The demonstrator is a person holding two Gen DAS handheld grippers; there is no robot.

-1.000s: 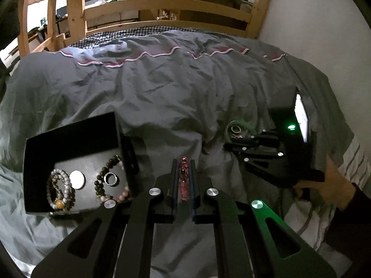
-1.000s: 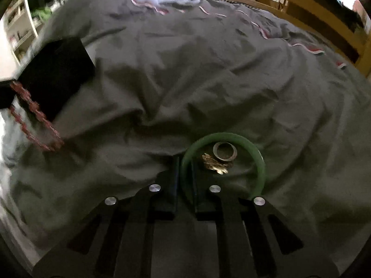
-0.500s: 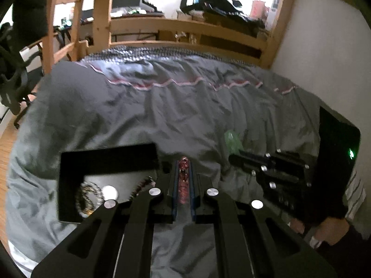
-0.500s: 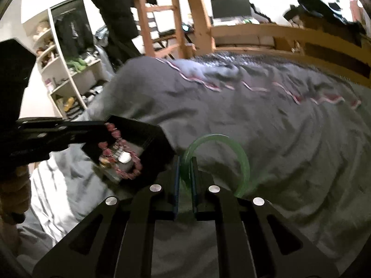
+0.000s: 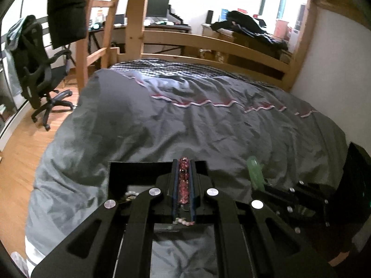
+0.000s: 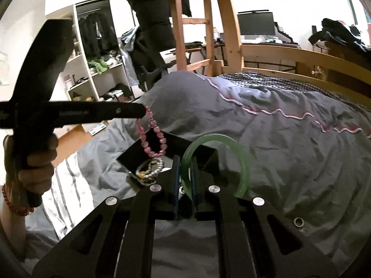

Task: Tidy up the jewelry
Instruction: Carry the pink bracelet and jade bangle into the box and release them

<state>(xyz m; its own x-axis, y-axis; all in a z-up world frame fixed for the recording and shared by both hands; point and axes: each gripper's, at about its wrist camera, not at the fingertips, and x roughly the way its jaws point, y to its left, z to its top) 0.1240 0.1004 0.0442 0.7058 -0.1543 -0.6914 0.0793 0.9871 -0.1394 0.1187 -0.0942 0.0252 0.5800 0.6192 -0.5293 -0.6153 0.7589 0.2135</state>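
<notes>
1. We see the left gripper point(image 5: 184, 185) clamped on a pink bead bracelet point(image 5: 183, 186); in its own view the beads fill the narrow slot between the fingers.
2. From the right wrist view, the bracelet point(image 6: 151, 136) hangs as a loop from the left gripper's point(image 6: 139, 110) tip, above the near-left part of the box point(image 6: 206, 159).
3. The box point(image 5: 129, 176) is black and open-topped, and sits on the grey duvet point(image 5: 208, 127) near the bed's near edge.
4. Inside the box we make out a pale bead bracelet point(image 6: 149, 169); the other contents are too hidden to tell.
5. The right gripper point(image 6: 185, 180) is closed on a green bangle point(image 6: 231, 153), pinching its left rim. The ring stands upright, clear of the duvet point(image 6: 289, 150), just right of the box.
6. In the left wrist view the bangle point(image 5: 255, 173) shows as a green sliver at the tip of the right gripper point(image 5: 262, 188), to the right of the box.
7. A small metal ring point(image 6: 298, 221) lies on the duvet at near right, with another small item just beside it that we cannot identify.
8. The left hand point(image 6: 34, 162) grips the left gripper's handle; a red bead bracelet point(image 6: 14, 205) circles that wrist.
9. Far side: wooden bed frame point(image 5: 208, 44), monitor point(image 5: 158, 5) on a desk, office chair point(image 5: 34, 69) at far left.
</notes>
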